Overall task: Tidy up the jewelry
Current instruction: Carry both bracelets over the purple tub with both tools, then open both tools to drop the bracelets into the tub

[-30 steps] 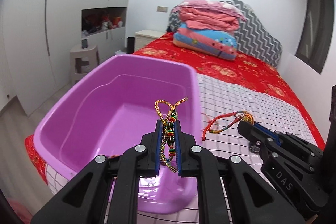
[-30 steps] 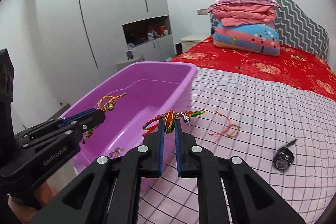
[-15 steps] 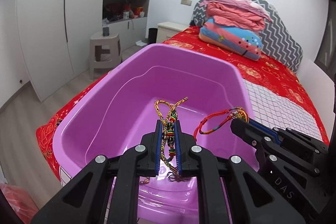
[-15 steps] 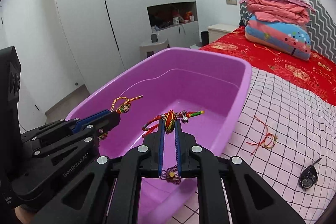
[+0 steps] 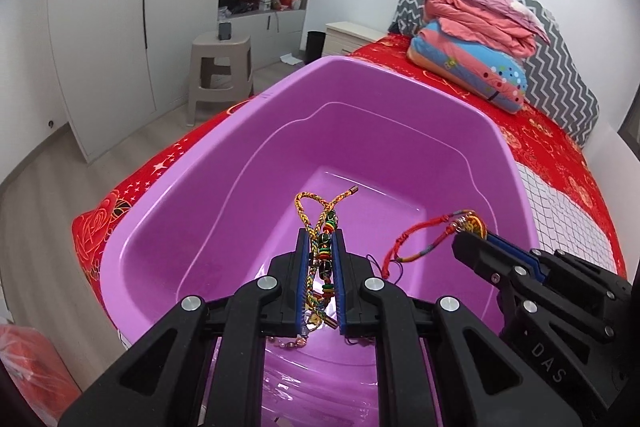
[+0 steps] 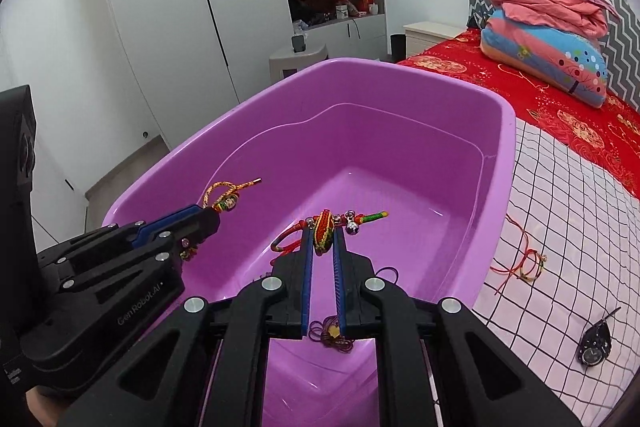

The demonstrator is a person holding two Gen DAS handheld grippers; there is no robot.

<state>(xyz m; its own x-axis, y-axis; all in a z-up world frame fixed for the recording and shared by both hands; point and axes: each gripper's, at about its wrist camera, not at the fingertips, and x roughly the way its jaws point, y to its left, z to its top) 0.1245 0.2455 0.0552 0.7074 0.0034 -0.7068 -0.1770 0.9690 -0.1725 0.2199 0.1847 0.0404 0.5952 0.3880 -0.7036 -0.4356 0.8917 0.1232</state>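
Grippers hang side by side over the purple tub (image 5: 192, 211), both pointing down into it. The left gripper (image 5: 320, 239) is clamped on a beaded braided bracelet (image 5: 325, 227) whose yellow loop pokes out at 12 o'clock, and the right gripper (image 6: 322, 233), at the left one's 3 o'clock, pinches a red bracelet with bells (image 6: 324, 223). On the checked sheet (image 6: 568, 211), at 3 o'clock of the tub, lie a red string (image 6: 528, 259) and a black watch (image 6: 594, 343).

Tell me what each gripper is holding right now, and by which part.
Left gripper: shut on the braided bead bracelet, pinched along its beaded middle, loop end sticking out. Right gripper: shut on the red bell bracelet, pinched at its woven charm.
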